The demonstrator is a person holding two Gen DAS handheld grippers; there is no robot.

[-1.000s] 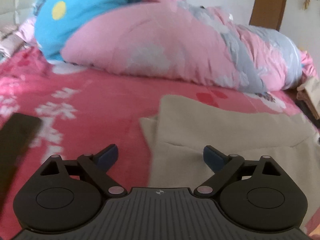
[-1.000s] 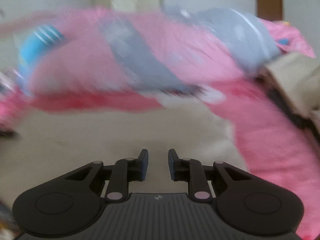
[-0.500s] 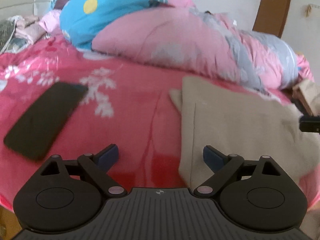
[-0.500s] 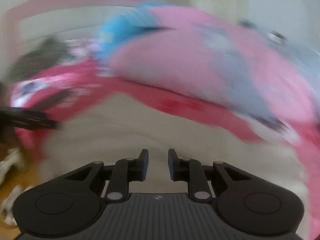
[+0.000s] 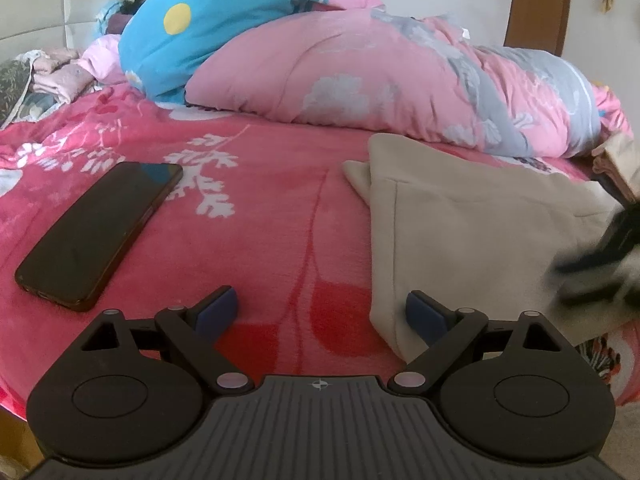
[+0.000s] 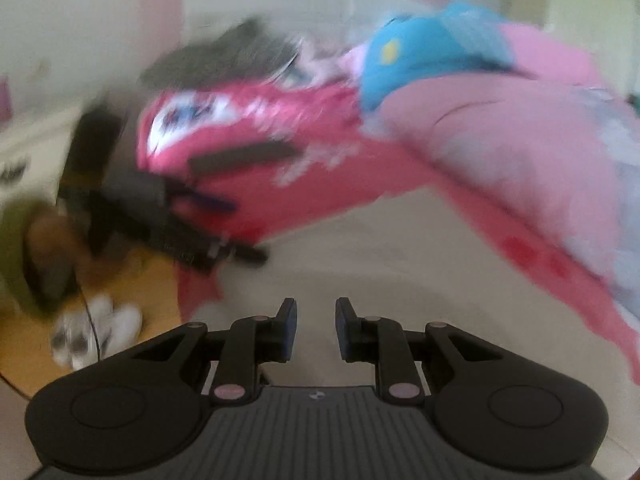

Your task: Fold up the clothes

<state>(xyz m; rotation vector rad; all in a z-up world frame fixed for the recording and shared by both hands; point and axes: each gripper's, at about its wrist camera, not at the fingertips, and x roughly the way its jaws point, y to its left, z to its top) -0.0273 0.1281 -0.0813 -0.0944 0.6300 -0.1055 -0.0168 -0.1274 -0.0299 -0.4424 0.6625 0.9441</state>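
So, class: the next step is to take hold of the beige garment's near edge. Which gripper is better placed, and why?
Left. The left gripper has its jaws wide open, and the beige garment has its near edge right by the right-hand jaw. The right gripper has narrow jaws and a blurred view, so it seems less settled.

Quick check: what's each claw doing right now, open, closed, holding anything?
Left claw: open wide, empty, above the beige garment edge.
Right claw: narrow gap, nothing between its fingers.
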